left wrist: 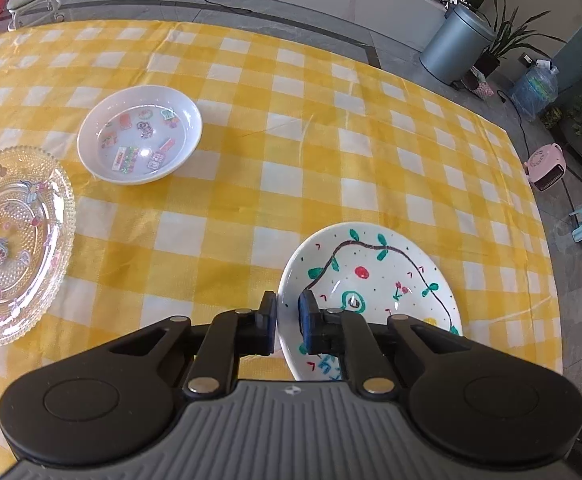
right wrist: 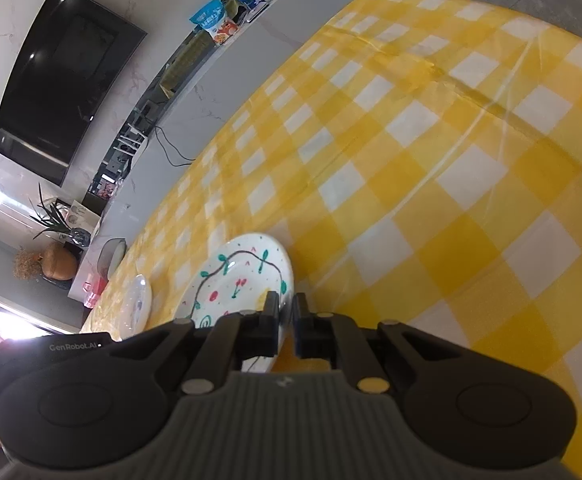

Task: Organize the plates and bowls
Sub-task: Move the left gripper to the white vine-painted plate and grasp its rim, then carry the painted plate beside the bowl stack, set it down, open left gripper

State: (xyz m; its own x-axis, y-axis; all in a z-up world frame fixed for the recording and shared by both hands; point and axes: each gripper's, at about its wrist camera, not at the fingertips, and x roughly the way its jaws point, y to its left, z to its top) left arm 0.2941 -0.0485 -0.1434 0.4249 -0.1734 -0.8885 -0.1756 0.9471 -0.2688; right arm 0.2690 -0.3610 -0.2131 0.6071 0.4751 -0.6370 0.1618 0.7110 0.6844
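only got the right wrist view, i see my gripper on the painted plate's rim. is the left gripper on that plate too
Observer: Yes. The left gripper is shut on the rim of the painted plate, with one finger inside the rim and one outside.
Operator: any other dishes out there to stack it with
Observer: A white bowl with small colourful pictures inside stands by itself on the checked tablecloth, beyond the plate.
Operator: anything else
Observer: A clear glass plate lies flat beside the bowl, close to it but not touching.
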